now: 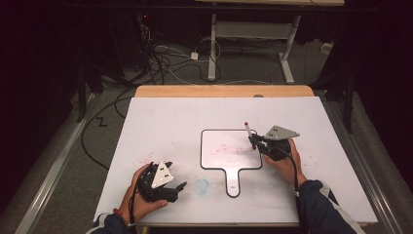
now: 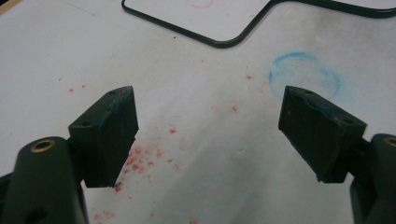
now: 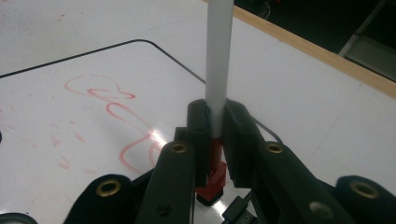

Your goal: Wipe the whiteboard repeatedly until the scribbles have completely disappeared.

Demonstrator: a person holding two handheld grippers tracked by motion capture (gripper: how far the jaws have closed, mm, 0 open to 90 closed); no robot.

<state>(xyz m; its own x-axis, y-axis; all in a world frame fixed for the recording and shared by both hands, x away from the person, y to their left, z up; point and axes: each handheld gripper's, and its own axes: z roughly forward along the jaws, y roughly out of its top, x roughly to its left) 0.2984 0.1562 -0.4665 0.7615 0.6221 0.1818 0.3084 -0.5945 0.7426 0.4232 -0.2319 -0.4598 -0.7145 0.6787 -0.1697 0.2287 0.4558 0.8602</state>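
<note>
On the white table I see a small whiteboard with a handle, and red scribbles are on it. My right gripper is closed around a white marker, which stands almost upright with its red tip on the board's right part. My left gripper is near the table's front edge, with jaws wide apart and nothing between them. Red specks and a blue ring smudge lie beneath it.
</note>
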